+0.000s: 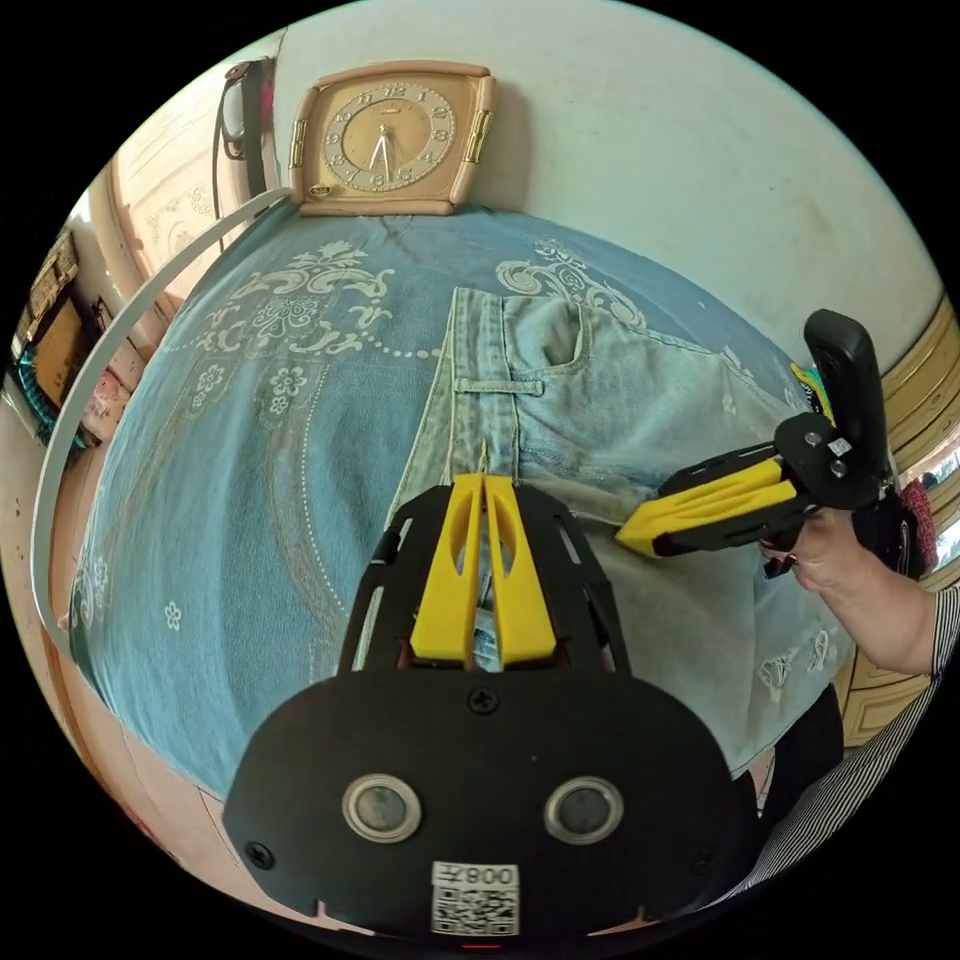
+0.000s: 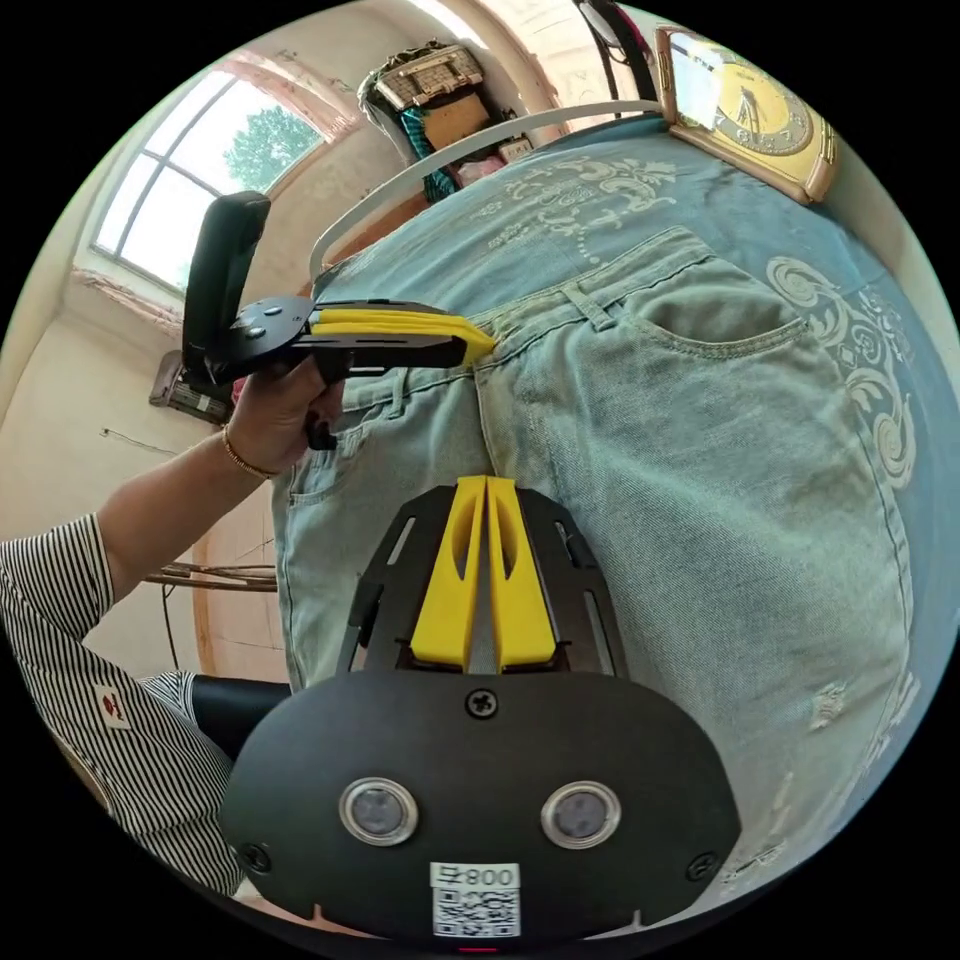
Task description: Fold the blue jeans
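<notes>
Yellow jaws of the left gripper [image 1: 484, 480] pinch the blue jeans [image 1: 600, 400] at the waistband; the right gripper [image 2: 486, 485] clamps denim lower down. The jeans lie spread on a patterned blue bedspread [image 1: 250, 420], a clock [image 1: 390, 135] propped beyond.

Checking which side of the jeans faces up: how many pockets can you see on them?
2. One pocket lies by the waistband on the side nearer the clock; another sits beside the person's hand. Others may be hidden underneath.

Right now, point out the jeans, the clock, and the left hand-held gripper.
jeans [image 2: 700, 480]: right gripper view, denim below the pocket.
clock [image 1: 385, 135]: left gripper view, dial.
left hand-held gripper [image 1: 484, 485]: left gripper view, between its fingertips.
</notes>
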`<state>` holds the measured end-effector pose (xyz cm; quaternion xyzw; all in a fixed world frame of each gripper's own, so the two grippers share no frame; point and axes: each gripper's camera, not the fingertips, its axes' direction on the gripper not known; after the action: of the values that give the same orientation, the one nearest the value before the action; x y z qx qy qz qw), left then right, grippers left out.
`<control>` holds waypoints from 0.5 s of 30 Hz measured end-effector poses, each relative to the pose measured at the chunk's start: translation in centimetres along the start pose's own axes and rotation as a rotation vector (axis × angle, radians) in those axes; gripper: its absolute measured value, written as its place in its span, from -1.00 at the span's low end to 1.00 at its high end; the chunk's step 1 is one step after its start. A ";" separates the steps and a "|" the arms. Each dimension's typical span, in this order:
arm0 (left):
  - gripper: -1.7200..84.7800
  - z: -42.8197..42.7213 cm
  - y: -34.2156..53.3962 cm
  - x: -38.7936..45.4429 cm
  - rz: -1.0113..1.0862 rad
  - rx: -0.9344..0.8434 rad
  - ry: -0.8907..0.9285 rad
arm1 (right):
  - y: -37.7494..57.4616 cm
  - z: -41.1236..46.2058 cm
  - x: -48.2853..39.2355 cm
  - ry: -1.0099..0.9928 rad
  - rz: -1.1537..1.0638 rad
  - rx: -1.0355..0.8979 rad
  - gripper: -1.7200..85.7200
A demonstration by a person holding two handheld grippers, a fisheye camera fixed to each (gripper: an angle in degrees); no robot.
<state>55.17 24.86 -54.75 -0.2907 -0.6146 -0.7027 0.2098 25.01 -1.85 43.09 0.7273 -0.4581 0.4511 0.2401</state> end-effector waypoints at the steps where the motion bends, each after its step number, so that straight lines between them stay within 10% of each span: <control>1: -0.95 -0.7 0.2 0.6 0.008 -0.001 -0.029 | 0.5 0.0 -0.2 0.024 -0.009 -0.007 -0.96; 9: -0.93 -8.2 7.3 2.4 0.015 0.050 -0.129 | 14.1 -5.4 1.5 0.103 0.139 0.201 -0.96; 15: -0.82 -11.6 18.1 -4.7 -0.379 0.032 -0.006 | 29.8 -3.5 0.7 0.122 0.355 0.094 -0.96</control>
<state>68.72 10.29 -45.28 -0.1684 -0.6699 -0.7190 0.0767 -2.70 -13.39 43.43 0.6170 -0.5421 0.5505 0.1497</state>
